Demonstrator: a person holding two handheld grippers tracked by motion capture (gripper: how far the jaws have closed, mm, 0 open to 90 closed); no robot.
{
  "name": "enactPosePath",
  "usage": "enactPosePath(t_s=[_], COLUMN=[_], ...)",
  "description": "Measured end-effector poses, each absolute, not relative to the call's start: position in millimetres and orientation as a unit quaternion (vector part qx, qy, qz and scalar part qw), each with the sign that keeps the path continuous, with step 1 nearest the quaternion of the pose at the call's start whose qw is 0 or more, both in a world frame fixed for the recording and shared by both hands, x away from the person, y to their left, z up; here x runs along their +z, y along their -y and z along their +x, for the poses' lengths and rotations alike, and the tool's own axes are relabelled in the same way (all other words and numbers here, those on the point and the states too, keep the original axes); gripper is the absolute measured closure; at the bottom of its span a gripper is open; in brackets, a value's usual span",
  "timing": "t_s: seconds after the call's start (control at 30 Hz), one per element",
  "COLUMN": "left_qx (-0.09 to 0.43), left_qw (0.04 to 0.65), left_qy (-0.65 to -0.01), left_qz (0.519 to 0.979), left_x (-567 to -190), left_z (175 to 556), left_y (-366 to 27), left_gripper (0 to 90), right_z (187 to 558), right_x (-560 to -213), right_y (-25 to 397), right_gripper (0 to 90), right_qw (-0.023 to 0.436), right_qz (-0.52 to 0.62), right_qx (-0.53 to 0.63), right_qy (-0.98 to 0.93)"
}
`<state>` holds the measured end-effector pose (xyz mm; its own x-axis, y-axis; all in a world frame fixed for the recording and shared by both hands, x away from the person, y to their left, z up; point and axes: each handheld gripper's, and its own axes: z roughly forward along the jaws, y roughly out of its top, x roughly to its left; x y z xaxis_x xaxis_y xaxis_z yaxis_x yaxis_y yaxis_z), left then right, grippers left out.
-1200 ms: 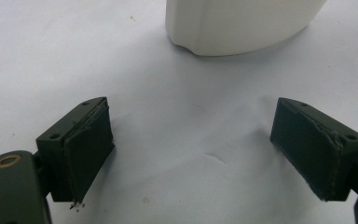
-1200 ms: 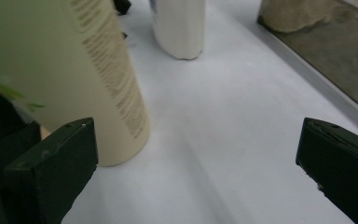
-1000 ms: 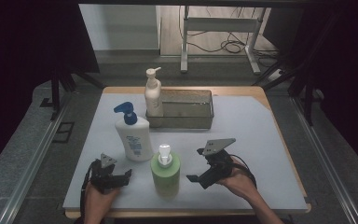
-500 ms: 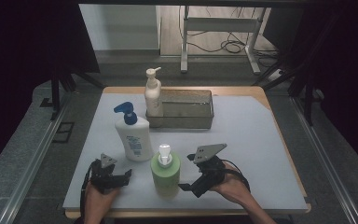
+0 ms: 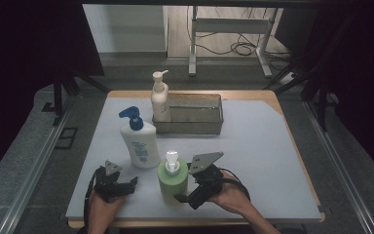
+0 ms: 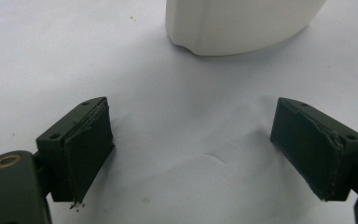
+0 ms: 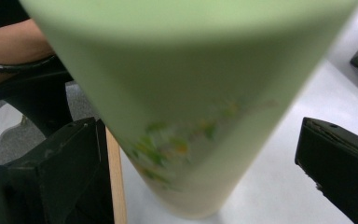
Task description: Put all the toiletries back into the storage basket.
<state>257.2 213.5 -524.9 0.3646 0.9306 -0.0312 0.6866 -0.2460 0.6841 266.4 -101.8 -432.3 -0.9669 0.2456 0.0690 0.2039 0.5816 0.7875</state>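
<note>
Green pump bottle stood between the wide-open right tongs, liable to tip if one jaw struck first; the left tongs gaped empty.

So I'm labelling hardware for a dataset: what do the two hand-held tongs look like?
Both are black. The left tongs and right tongs each carry a grey three-cornered plate on top and trail a black cable. Up close, the jaws are blocky, with flat, worn-edged pads. No sleeves show on the forearms.
</note>
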Motion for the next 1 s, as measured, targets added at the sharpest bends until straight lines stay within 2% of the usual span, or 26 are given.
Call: enactPosePath(t_s=[1.0], left_qx=[0.195], left_qw=[0.312], left_qy=[-0.529], left_qz=[0.765], left_x=[-525], left_z=[257], left_y=[-214], left_gripper=[12.3], right_z=[264], right_x=[-433], right_y=[77], right_gripper=[11.4], right_qw=[0.053], right_qz=[0.125], right_qx=[0.452], right_qy=[-0.881])
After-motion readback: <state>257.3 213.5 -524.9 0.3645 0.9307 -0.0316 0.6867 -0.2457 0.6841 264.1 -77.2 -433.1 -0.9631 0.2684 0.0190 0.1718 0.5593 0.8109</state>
